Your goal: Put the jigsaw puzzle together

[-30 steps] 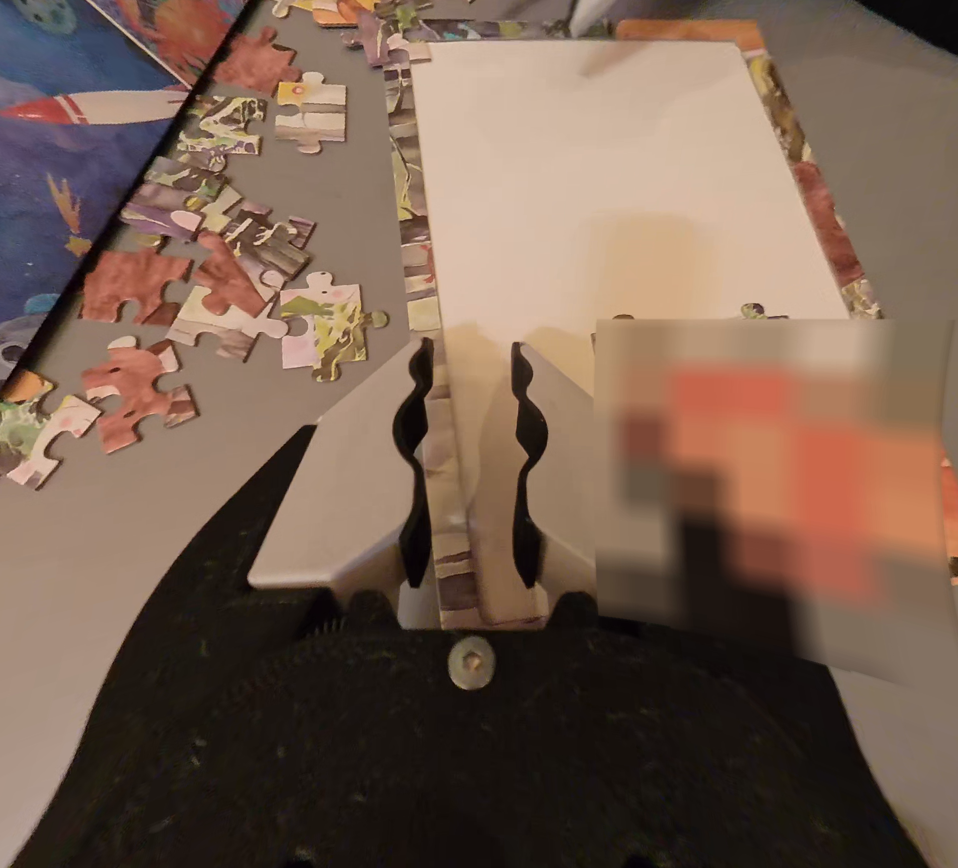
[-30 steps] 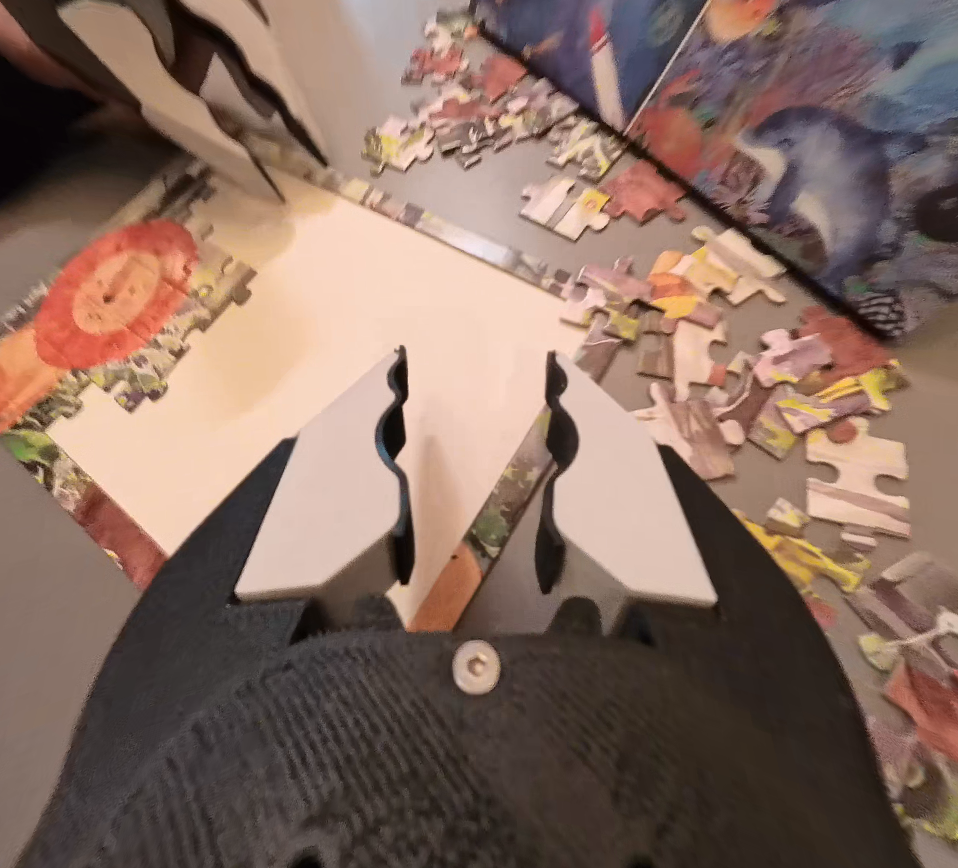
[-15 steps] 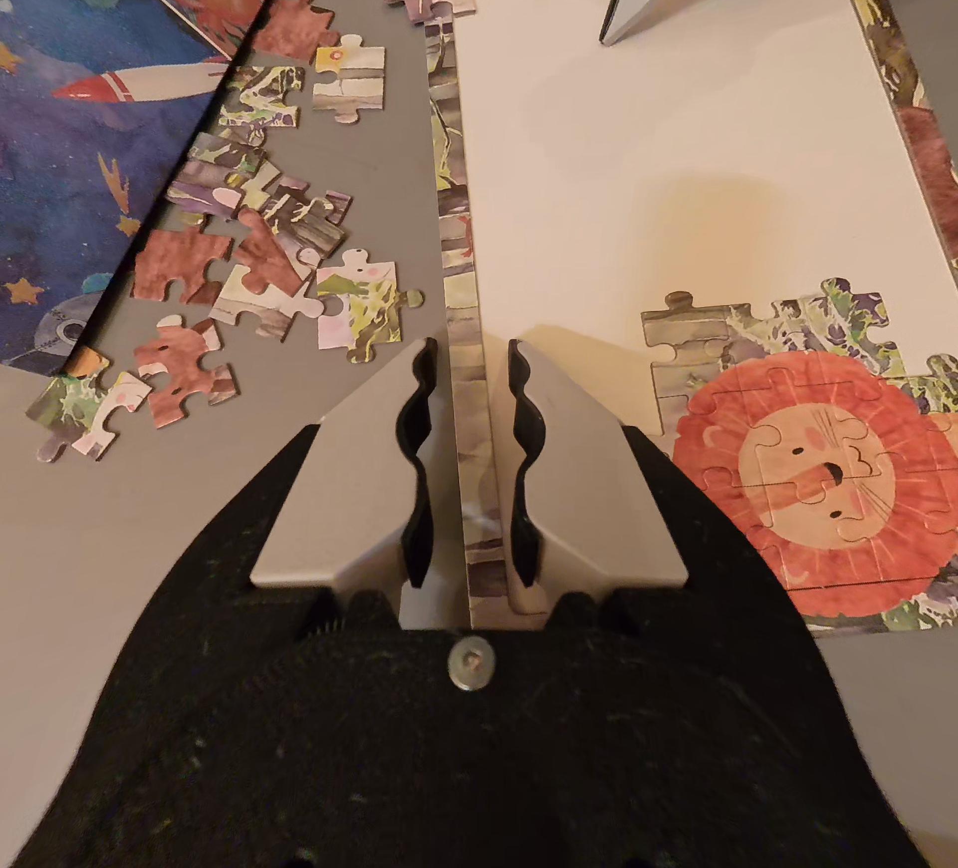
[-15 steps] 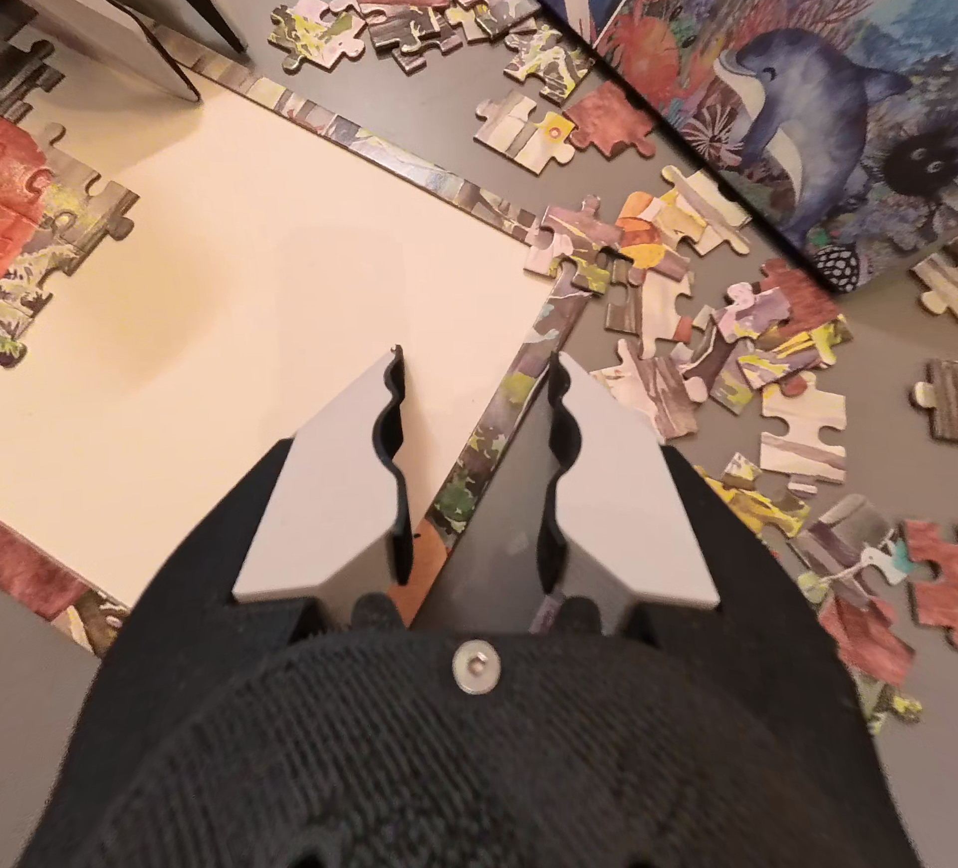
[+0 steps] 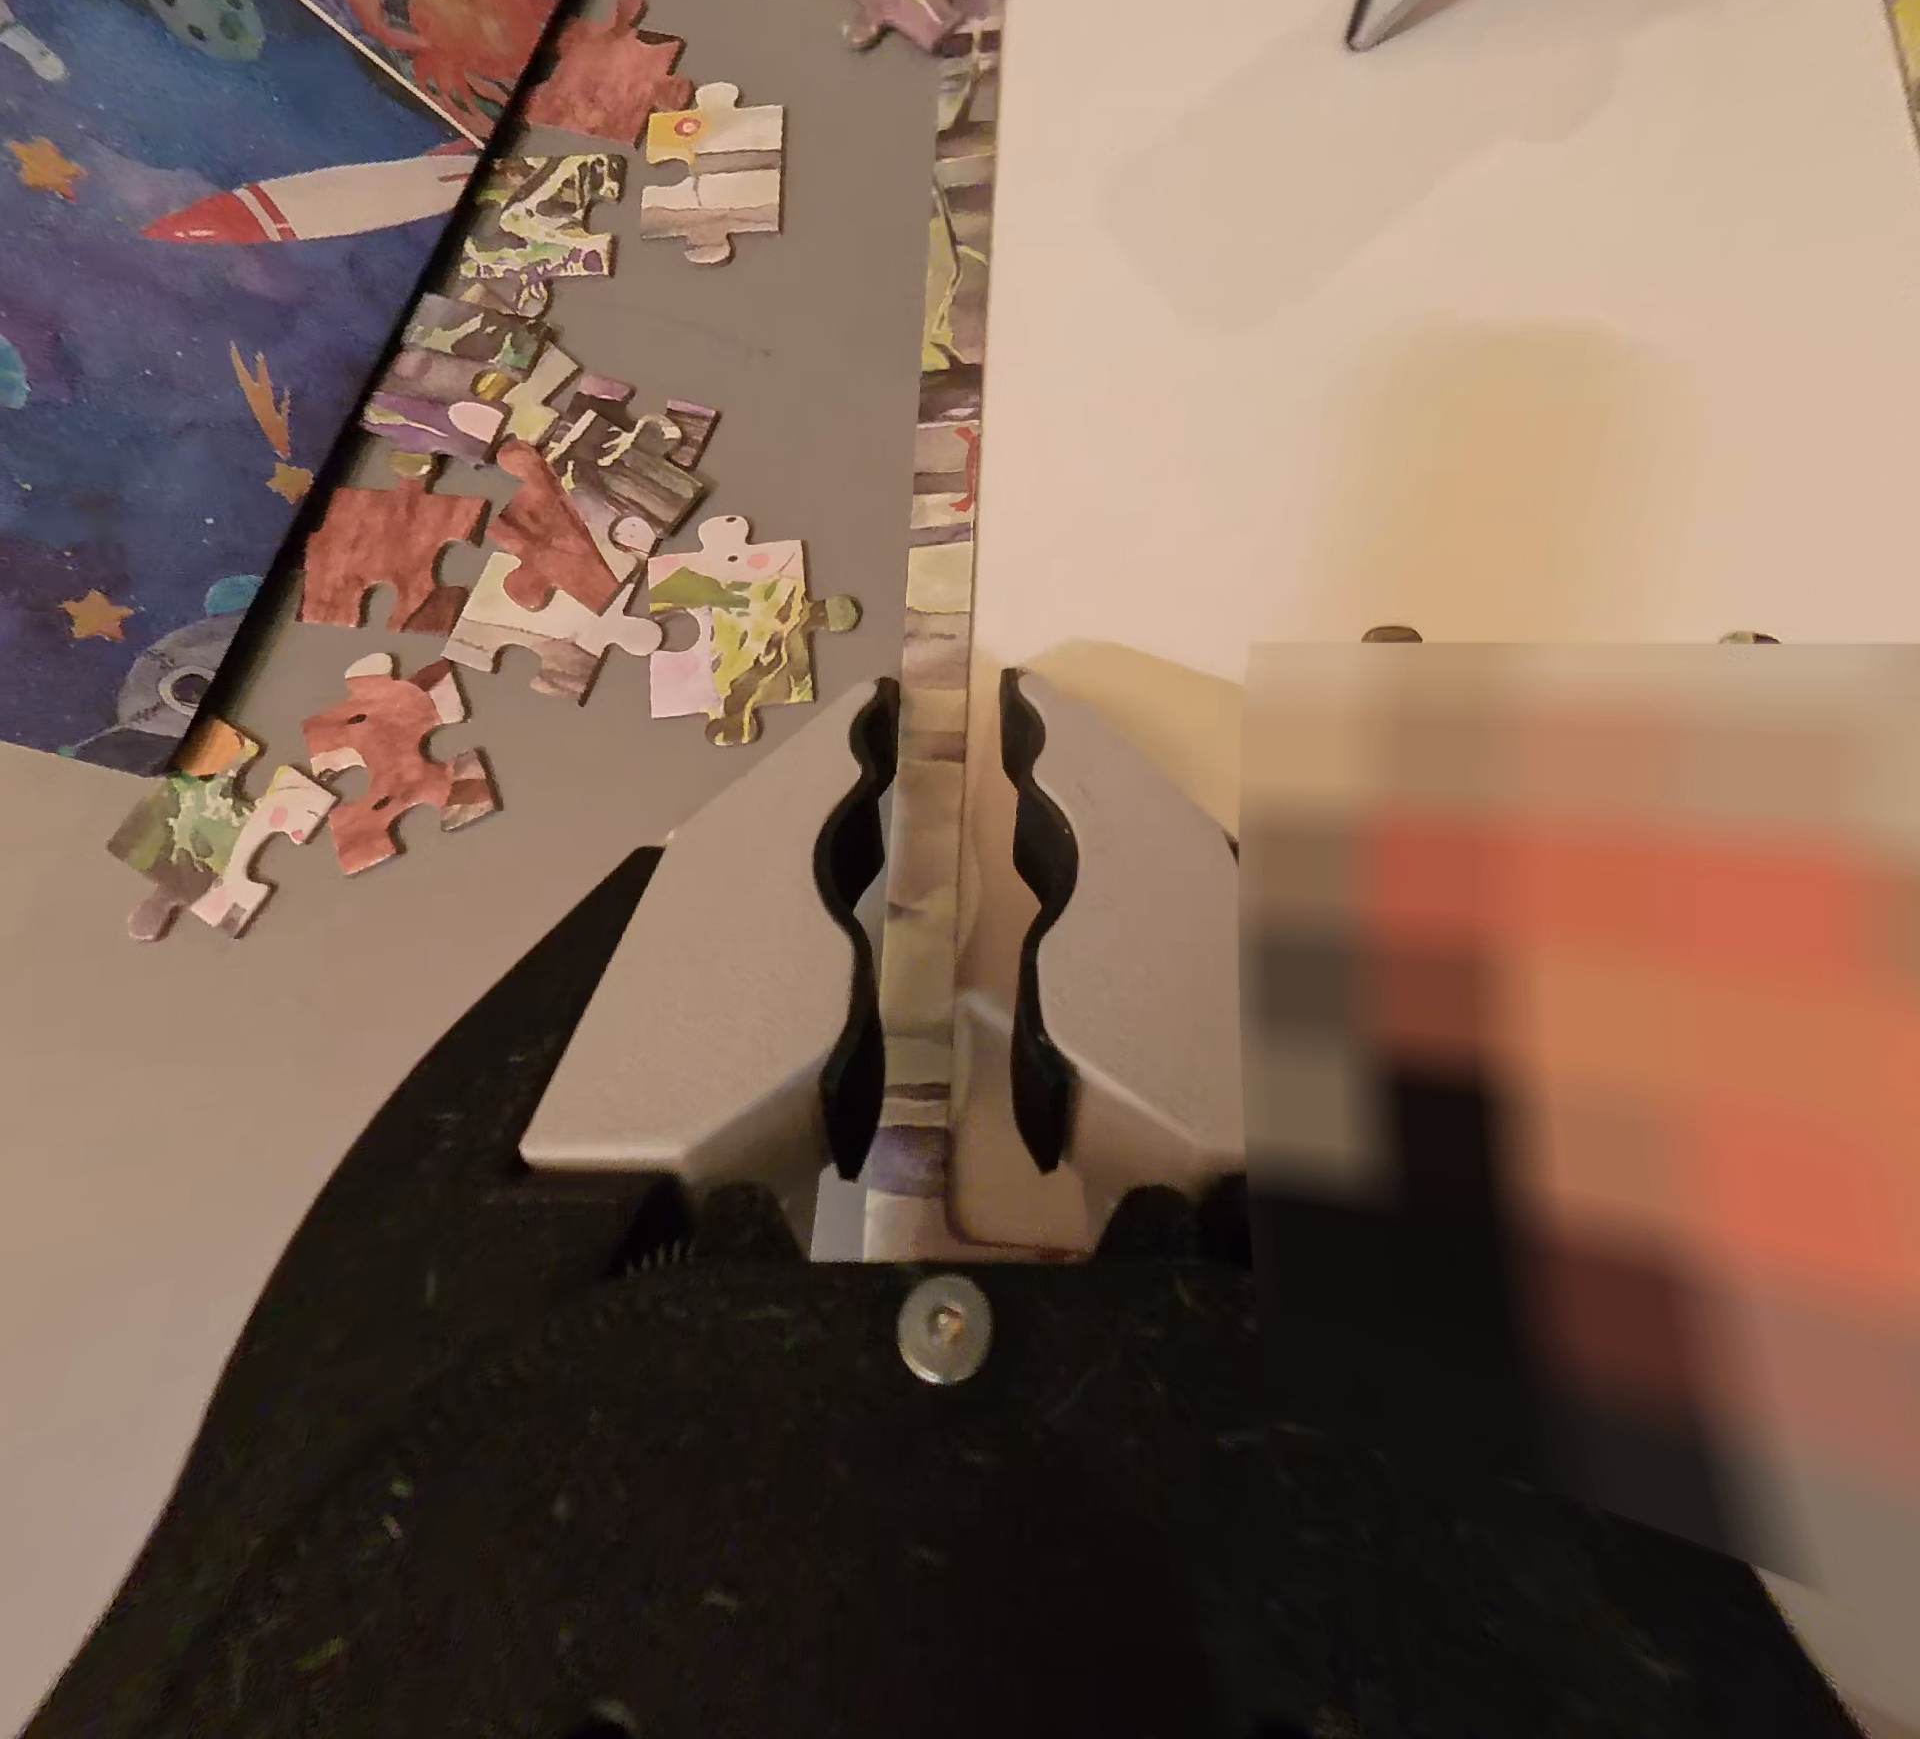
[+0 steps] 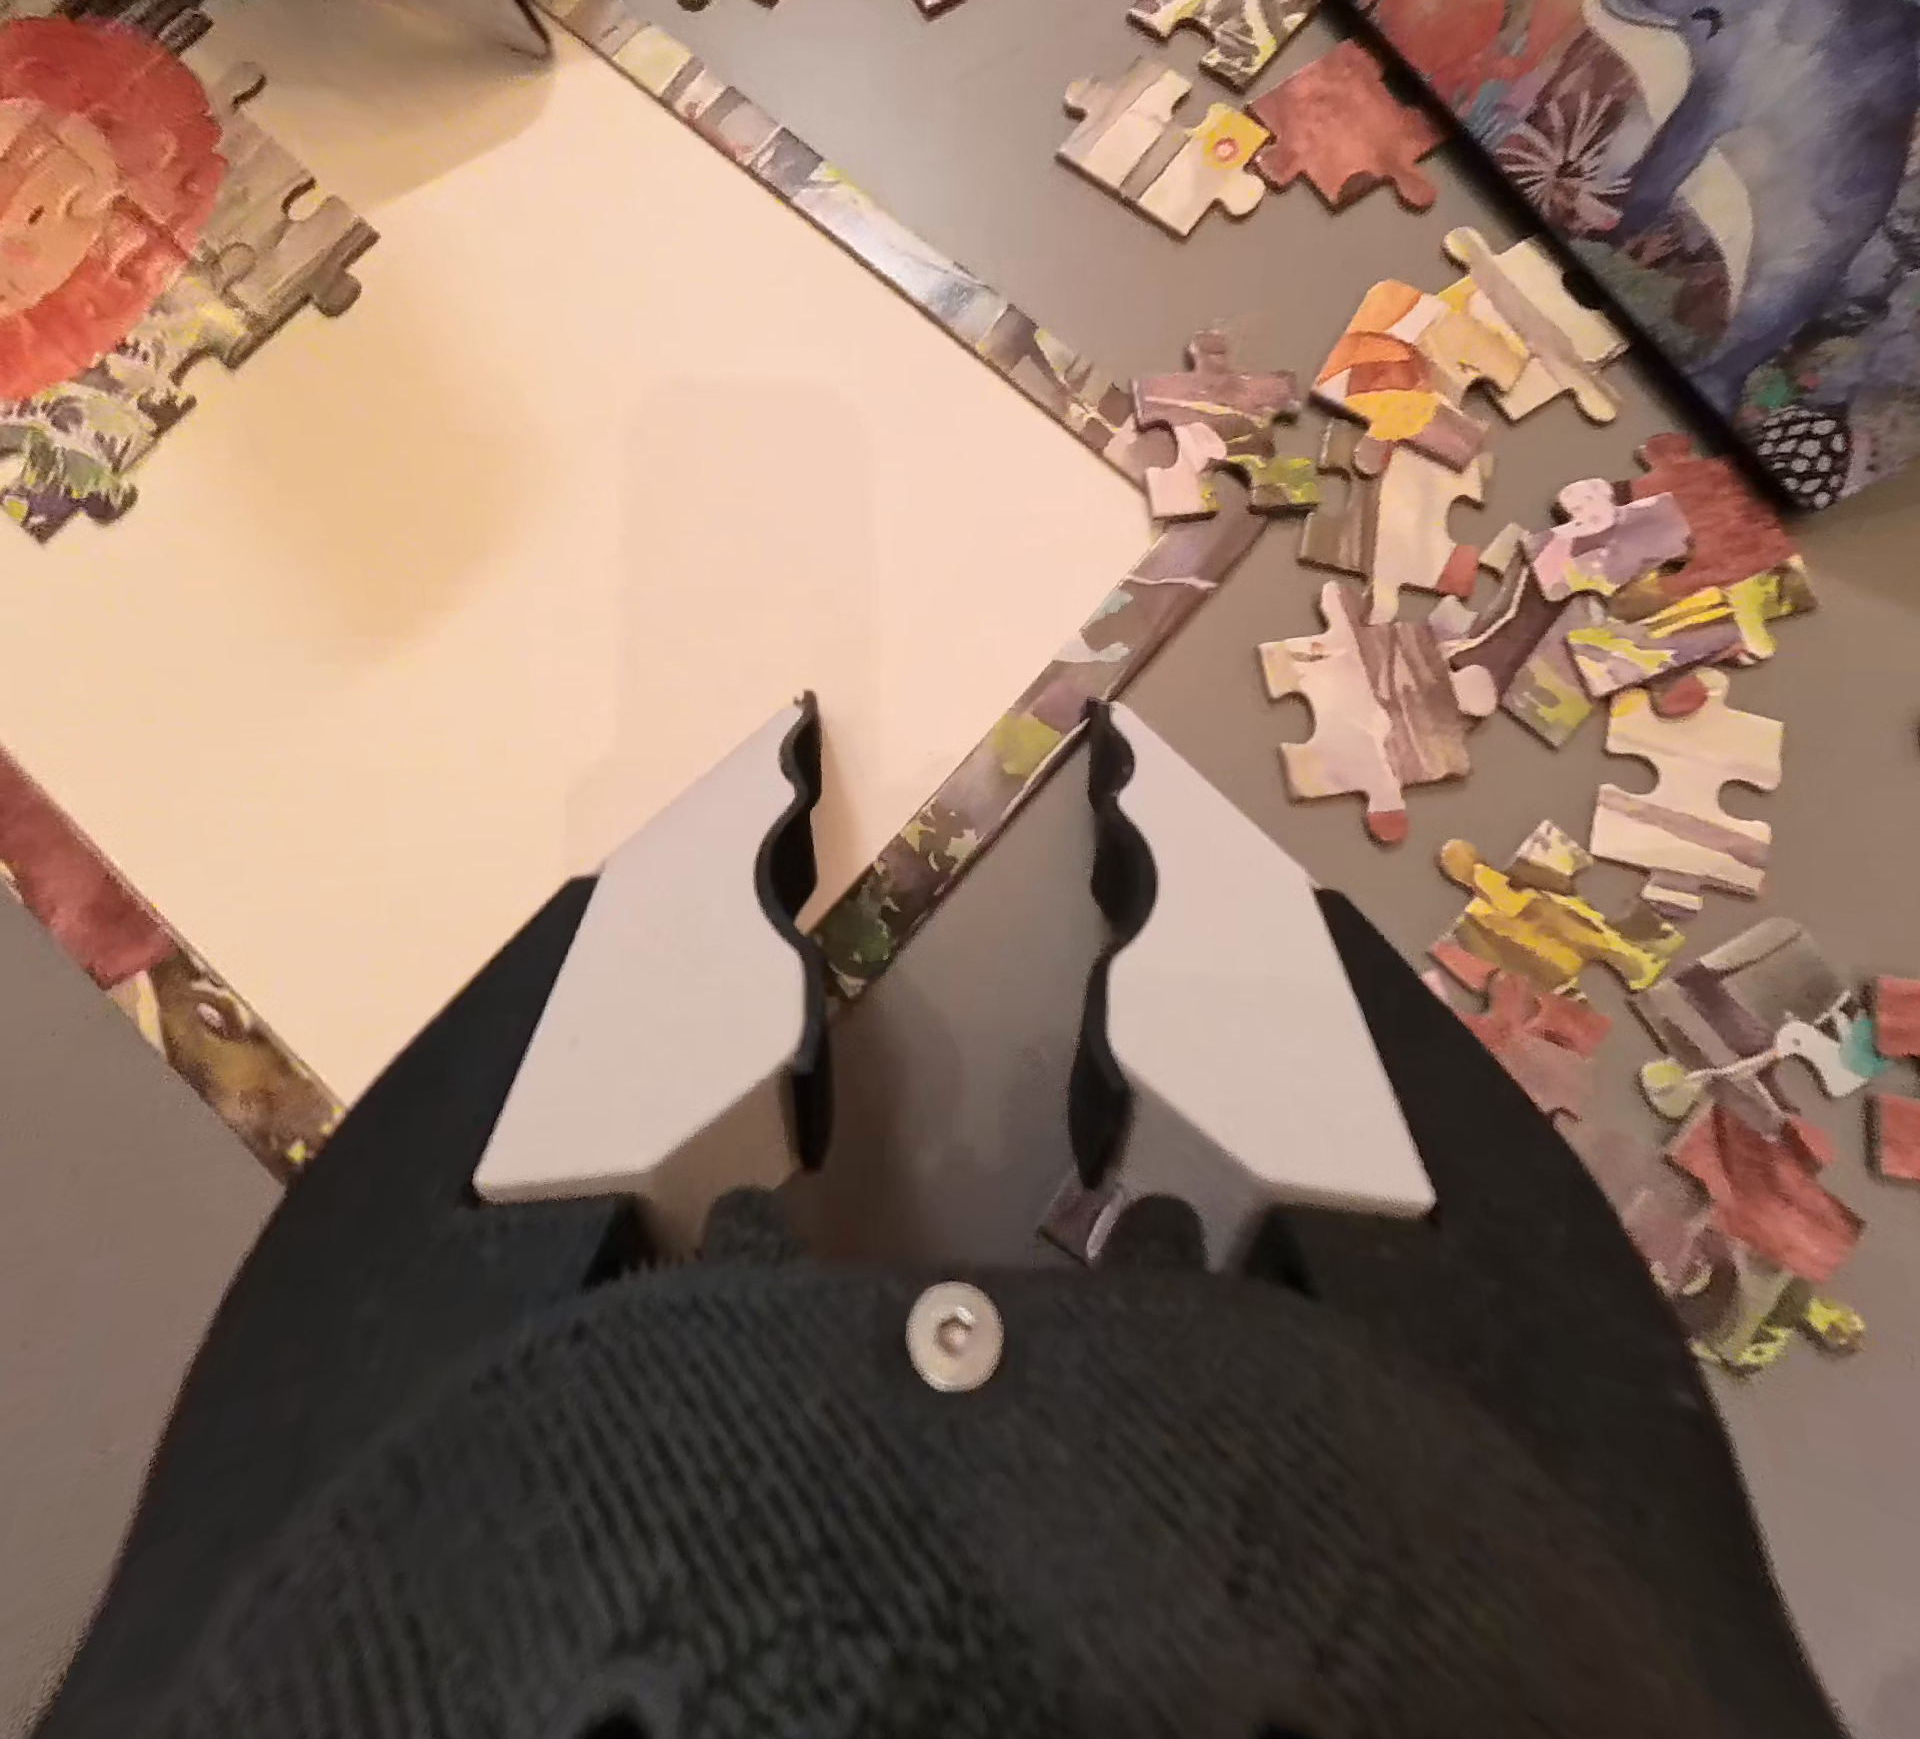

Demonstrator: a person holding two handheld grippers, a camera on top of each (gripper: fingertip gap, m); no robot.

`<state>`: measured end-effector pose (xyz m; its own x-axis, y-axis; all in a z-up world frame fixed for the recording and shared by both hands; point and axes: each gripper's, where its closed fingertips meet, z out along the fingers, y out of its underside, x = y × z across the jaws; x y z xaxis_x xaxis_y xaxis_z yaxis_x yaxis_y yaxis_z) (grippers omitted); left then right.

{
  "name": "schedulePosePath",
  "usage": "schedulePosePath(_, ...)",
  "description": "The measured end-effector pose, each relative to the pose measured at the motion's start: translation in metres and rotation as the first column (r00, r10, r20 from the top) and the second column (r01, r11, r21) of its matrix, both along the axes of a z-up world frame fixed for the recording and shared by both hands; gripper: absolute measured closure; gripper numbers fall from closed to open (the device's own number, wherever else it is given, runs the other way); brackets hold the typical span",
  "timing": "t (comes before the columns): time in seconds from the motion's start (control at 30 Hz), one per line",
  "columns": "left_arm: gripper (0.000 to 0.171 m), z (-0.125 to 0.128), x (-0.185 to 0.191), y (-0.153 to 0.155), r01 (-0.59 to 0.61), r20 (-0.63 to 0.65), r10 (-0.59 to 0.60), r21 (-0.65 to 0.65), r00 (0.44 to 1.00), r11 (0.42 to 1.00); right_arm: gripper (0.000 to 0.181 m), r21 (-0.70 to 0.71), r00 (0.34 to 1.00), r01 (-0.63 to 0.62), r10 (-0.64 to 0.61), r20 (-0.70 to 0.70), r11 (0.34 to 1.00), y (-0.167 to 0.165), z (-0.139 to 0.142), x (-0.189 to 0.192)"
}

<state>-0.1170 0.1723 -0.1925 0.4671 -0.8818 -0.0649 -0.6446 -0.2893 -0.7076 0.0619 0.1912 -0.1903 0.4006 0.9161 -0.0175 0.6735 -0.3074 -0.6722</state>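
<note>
On the grey desk, loose pieces lie left of the puzzle tray. The left gripper straddles the tray's border, jaws apart and empty; the right gripper, likewise open, hovers at its corner. Best to steady the tray before fetching a piece. Inside, only a lion cluster is assembled.

A cream-white rectangular puzzle tray is showing a border of mottled purple, green and grey, with rust-brown along one side. The loose cardboard jigsaw pieces on the grey tabletop are displaying rust-brown, lilac, yellow-green and white. The assembled red-orange lion patch is glowing against streaky green. Blue illustrated picture boards are showing a red-and-white rocket.
</note>
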Motion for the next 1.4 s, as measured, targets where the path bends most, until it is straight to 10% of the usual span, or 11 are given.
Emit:
schedulePosePath(0.37,0.157,0.000,0.007,0.004,-0.006,-0.024,0.007,0.051,1.000,0.999,0.145,-0.125,0.981,-0.192,0.190,-0.034,0.973,-0.038,0.004,0.016)
schedulePosePath(0.97,0.171,0.059,-0.037,0.049,-0.306,0.155,0.268,0.334,0.951,0.892,0.149,0.409,0.952,0.228,-0.115,-0.283,0.884,0.071,0.064,0.035)
schedulePosePath(1.4,0.170,0.082,-0.068,0.063,-0.409,0.255,0.331,0.384,0.909,0.828,0.170,0.492,0.878,0.385,-0.145,-0.457,0.781,0.082,0.098,0.021)
